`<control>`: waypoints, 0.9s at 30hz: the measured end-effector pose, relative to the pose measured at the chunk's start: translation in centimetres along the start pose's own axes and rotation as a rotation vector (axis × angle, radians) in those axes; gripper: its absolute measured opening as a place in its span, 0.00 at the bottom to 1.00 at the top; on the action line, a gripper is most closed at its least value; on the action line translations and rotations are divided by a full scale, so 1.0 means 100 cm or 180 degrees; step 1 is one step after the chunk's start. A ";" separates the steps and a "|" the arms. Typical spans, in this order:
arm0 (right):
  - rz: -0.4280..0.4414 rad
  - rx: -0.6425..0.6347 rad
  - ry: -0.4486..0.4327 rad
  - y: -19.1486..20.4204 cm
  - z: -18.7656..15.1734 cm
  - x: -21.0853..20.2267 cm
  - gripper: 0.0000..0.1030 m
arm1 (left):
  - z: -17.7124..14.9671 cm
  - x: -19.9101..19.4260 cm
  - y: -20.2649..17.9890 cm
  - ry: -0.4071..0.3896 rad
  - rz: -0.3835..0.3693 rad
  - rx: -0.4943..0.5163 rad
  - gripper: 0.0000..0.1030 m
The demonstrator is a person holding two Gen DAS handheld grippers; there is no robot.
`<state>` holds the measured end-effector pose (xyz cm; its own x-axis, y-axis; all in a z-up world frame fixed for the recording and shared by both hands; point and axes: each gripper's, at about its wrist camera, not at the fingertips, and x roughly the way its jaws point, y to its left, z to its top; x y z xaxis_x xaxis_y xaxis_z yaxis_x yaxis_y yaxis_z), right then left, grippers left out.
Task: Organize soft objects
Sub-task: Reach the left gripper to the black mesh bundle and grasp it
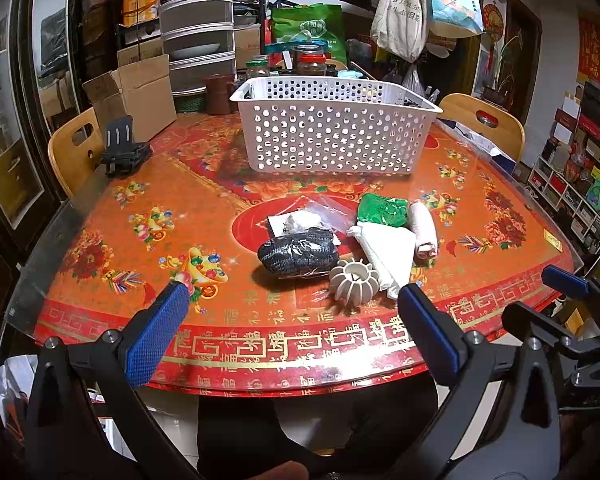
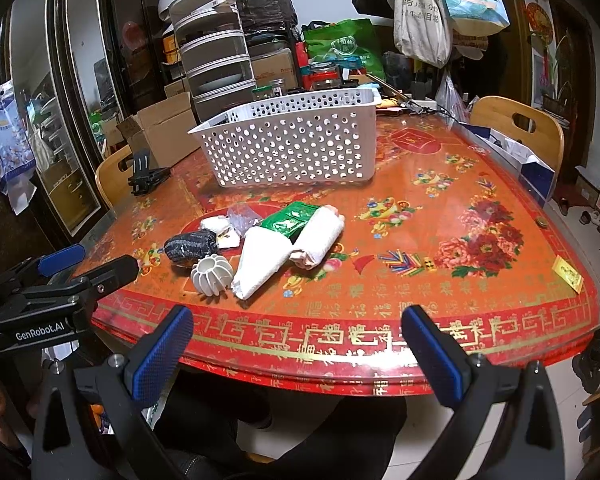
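Soft objects [image 1: 340, 240] clustered on table [image 1: 140, 200] beyond both grippers, jaws apart, basket [image 1: 332, 136] behind.

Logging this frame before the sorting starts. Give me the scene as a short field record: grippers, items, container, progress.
left gripper: open, holding nothing, near table edge
right gripper: open, holding nothing, near table edge
basket: white, perforated, behind the pile
pile: dark knit bundle, white ribbed piece, white folded cloth, pale roll, green packet
table: red patterned, glass-topped
progress: all listed pile items lie on the table
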<state>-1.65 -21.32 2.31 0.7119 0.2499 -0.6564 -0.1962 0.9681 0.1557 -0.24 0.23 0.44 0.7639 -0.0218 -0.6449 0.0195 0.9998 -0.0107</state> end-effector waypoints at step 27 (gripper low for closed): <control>-0.0061 0.0220 -0.0475 -0.025 -0.003 0.013 1.00 | 0.002 0.060 0.034 0.0199 0.0175 0.0028 1.00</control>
<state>-0.42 -23.44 0.81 0.8083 0.2264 -0.5436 -0.1384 0.9703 0.1982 4.54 3.52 -3.31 0.7222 0.0337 -0.6908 -0.0154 0.9993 0.0326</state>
